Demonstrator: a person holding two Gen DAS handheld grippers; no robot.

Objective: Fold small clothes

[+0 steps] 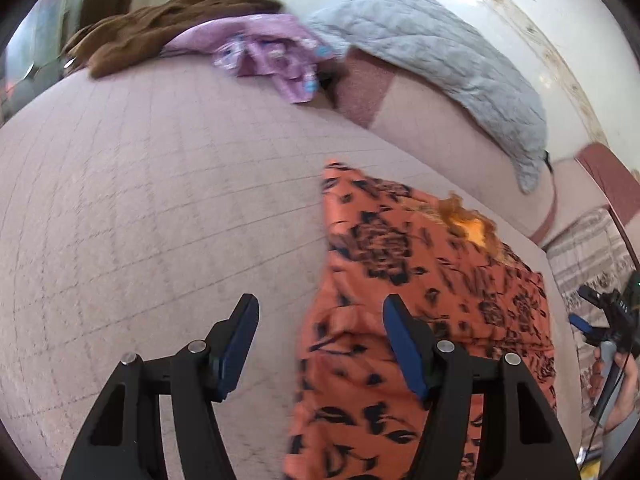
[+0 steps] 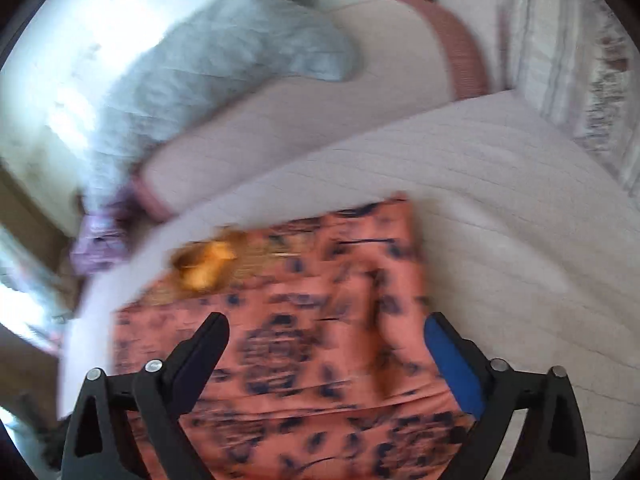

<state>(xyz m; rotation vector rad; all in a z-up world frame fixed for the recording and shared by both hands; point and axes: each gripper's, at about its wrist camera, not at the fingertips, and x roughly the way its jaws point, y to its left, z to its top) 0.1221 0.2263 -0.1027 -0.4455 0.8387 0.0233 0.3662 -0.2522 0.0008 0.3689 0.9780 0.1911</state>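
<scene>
- Orange floral garment [image 1: 420, 300] is laid flat on the pale quilted cushion [image 1: 160, 208], right of centre in left wrist view; it appears already folded to a rough rectangle, w/ a yellow-orange neck patch [image 1: 472, 226] at its far edge.
- Left gripper [image 1: 320, 344]: tongs are held wide apart, nothing clamped; the left finger is seen over bare cushion, the right finger over the garment's near-left part. Contact w/ cloth can't be told.
- Right gripper [image 2: 326, 354]: tongs also apart, nothing gripped; garment [image 2: 304, 320] is seen between and beyond the fingers. View is motion-blurred, so height above cloth can't be judged.
- Step in hand, as judged: a pause between folds – cloth is released and a new grip point is being sought.
- Next move, as judged: left edge should be pinched by left gripper, right or near edge by right gripper, then one side carried over the other w/out dragging the lower layers.
- Other items far off: purple printed garment [image 1: 276, 56] and brown garment [image 1: 160, 28] are piled at far-left of cushion, prob. awaiting folding; grey quilted pillow [image 1: 436, 64] is propped on the backrest, well apart from the orange piece.
</scene>
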